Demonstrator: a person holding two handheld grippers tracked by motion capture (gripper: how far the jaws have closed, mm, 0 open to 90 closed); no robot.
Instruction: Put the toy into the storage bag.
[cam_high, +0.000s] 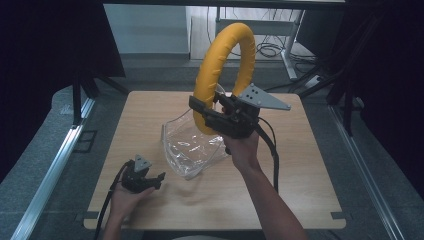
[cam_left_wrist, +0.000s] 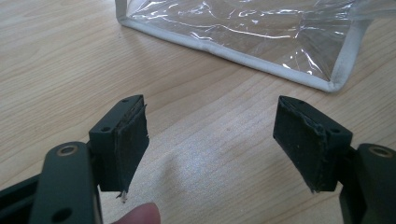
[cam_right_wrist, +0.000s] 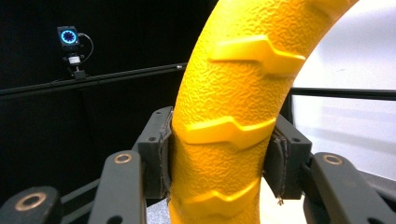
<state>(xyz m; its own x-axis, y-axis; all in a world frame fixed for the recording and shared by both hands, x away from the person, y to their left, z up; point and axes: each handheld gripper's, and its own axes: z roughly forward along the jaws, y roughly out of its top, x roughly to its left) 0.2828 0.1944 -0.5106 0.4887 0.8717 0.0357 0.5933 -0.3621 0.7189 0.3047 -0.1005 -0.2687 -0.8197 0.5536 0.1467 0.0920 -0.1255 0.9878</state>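
While the left gripper (cam_high: 159, 178) is rested low on the table (cam_high: 310, 190) near its front left corner, its jaws are held wide apart with nothing between them; in the left gripper view bare wood is seen between the pads (cam_left_wrist: 130, 140), and the bag (cam_left_wrist: 261, 42) lies just ahead. At centre in the high view, the clear bag (cam_high: 192, 147) is set on the table, its white-trimmed mouth turned upward and somewhat slumped. To the right of it, the right gripper (cam_high: 200, 111) is raised above the bag's far side, and the yellow ring (cam_high: 222, 60) is clamped at its lower arc, standing upright above the jaws. In the right gripper view the ribbed ring (cam_right_wrist: 233, 116) is pressed from both sides by the pads (cam_right_wrist: 161, 154), so a firm grip is indicated.

The step in hand is judged to be the carrying of the ring toward the bag, the ring being well clear of the opening as yet. For the next move, the ring would need to be brought over the mouth, tilted to suit the opening and lowered in. Because the mouth sags, the near rim may have to be held or spread by the idle left gripper; otherwise the soft wall could be caught and pushed along the table.
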